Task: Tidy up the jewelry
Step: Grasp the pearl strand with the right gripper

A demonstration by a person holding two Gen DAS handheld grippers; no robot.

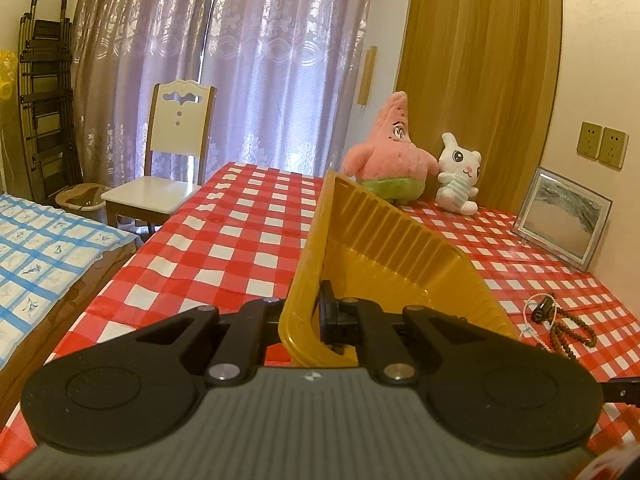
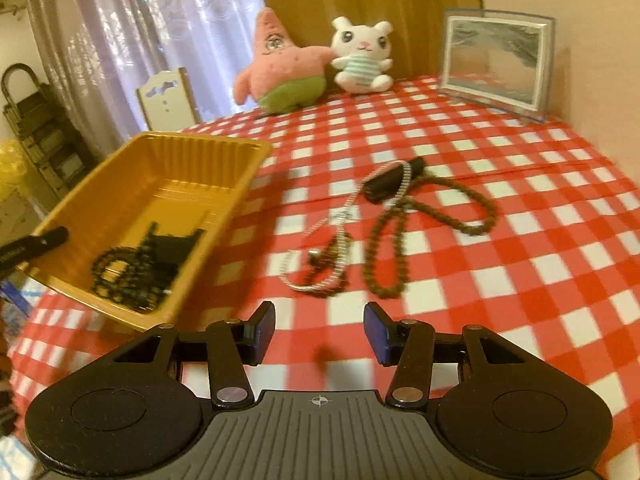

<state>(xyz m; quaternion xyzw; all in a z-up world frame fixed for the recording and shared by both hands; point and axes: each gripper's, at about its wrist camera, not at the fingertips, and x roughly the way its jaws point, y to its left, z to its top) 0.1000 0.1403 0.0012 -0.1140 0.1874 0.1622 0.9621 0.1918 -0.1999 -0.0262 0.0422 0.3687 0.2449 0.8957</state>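
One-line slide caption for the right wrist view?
Open right gripper over checked tablecloth, heading for tangled bead strands; yellow tray already holds black beads.

1. My left tool (image 1: pixel 306 322) is matt black plastic with bright metal rivets; its ribbed grey body looks rubbery.
2. The yellow tray (image 2: pixel 120 184) it pinches is thin glossy plastic with fluted walls.
3. The table (image 2: pixel 500 264) wears a red-and-white checked cloth, smooth with a slight sheen, like plastic sheet.
4. Right of the tray, the brown bead strand (image 2: pixel 400 236) looks dull and wooden; the white beaded chain (image 2: pixel 344 232) beside it glints.
5. Behind the tray, the pink plush (image 2: pixel 280 76) and white plush (image 2: pixel 362 56) are fuzzy cloth.
6. The picture frame (image 2: pixel 498 58) is glossy and clear-edged.
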